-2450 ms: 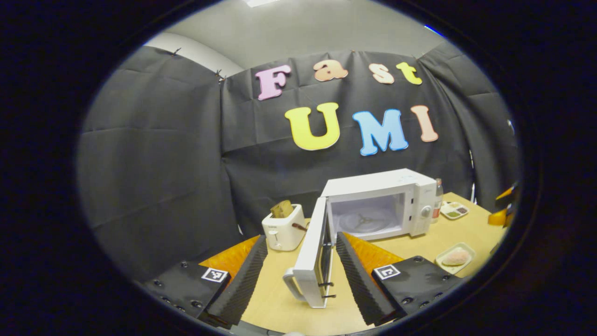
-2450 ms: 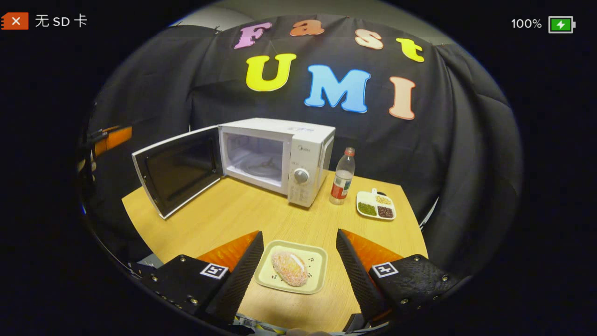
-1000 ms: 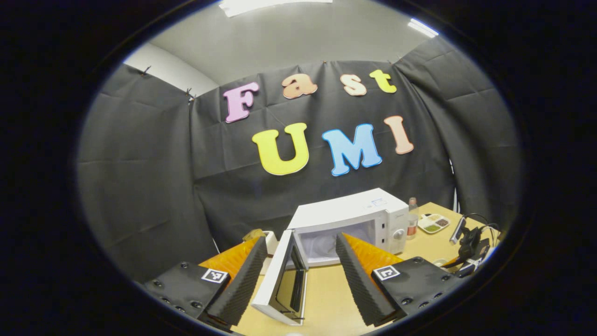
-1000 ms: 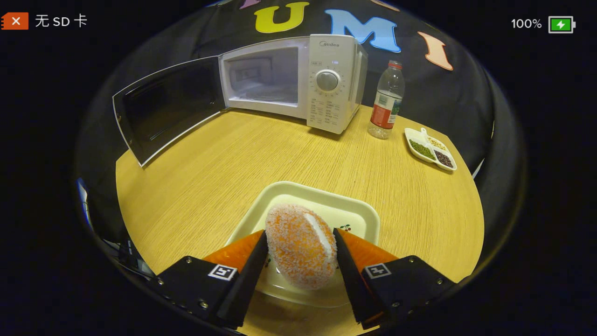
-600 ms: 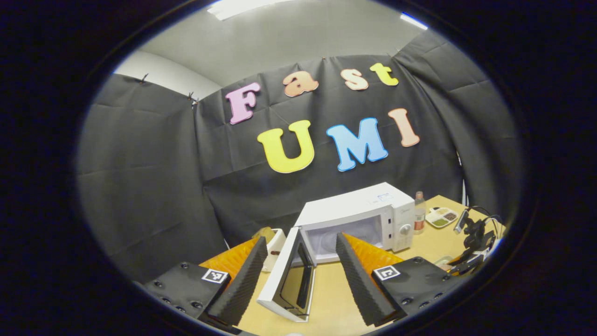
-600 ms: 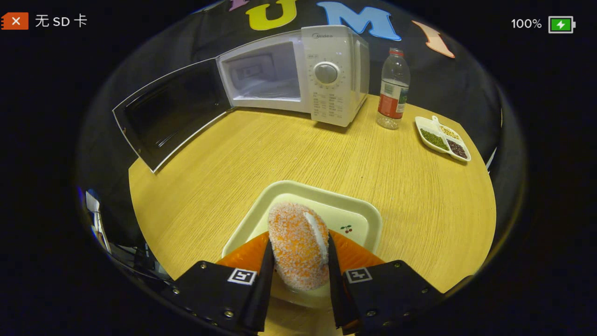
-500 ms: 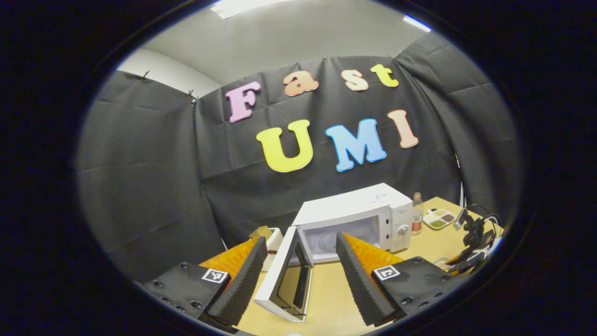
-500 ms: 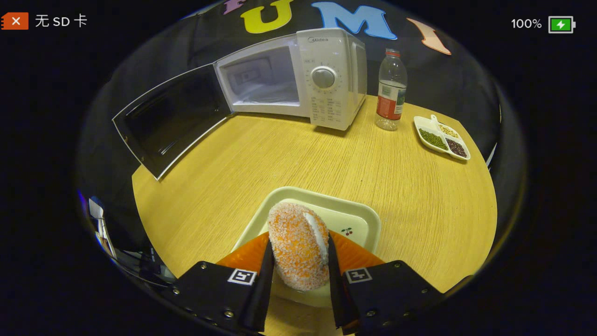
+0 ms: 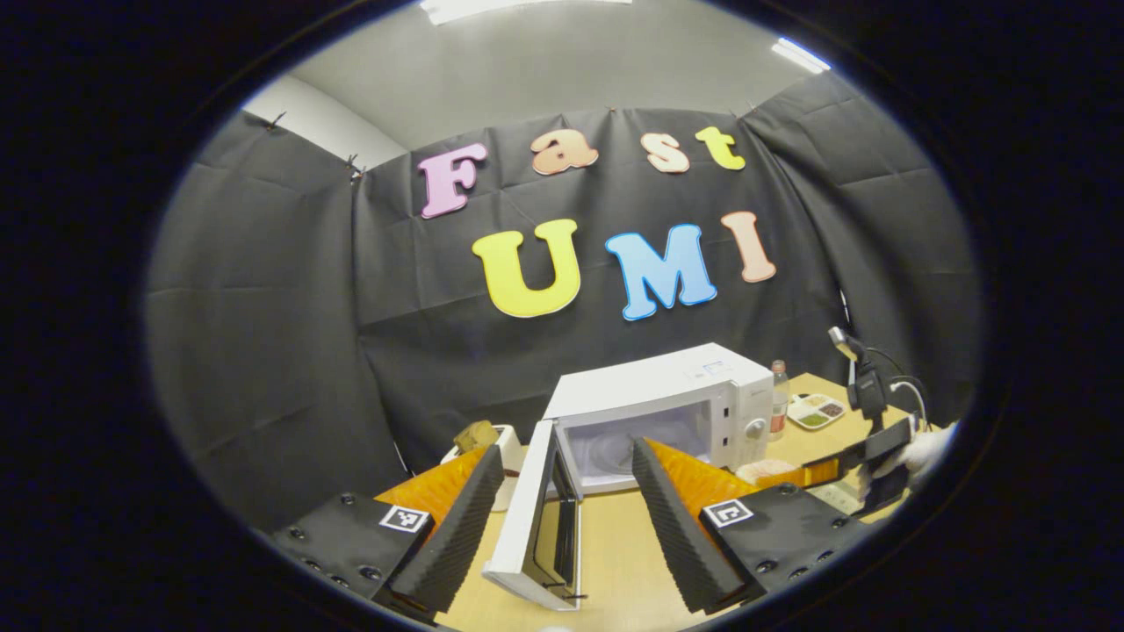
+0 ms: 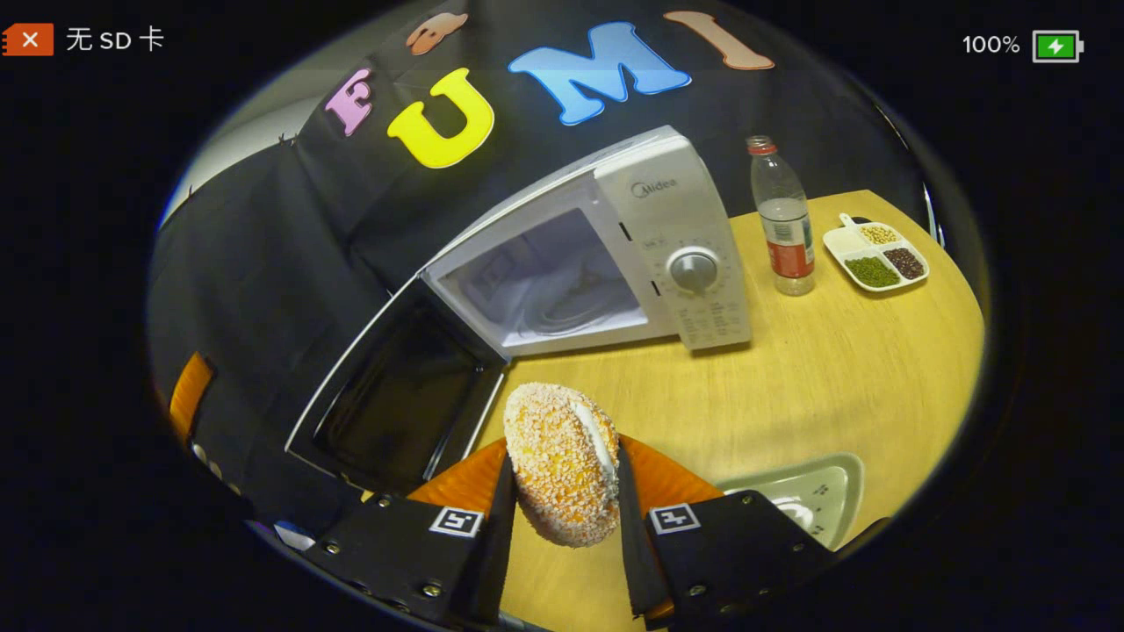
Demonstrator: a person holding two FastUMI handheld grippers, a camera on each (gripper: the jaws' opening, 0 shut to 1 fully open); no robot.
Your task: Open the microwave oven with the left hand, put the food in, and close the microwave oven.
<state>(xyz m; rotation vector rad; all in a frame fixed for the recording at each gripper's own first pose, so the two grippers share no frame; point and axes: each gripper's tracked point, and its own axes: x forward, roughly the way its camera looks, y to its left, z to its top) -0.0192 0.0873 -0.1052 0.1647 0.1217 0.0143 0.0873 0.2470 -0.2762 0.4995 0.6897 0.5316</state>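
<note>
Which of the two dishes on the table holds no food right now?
The plain tray beside the right gripper; the divided dish near the bottle holds beans.

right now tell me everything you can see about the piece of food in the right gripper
The food is an oval, bun-like piece coated in coarse orange and pale crumbs, with a white strip along one side. The right gripper is shut on its lower half, a finger pressing each side, holding it roughly upright above the wooden table. It is off its pale tray and points toward the open microwave.
</note>
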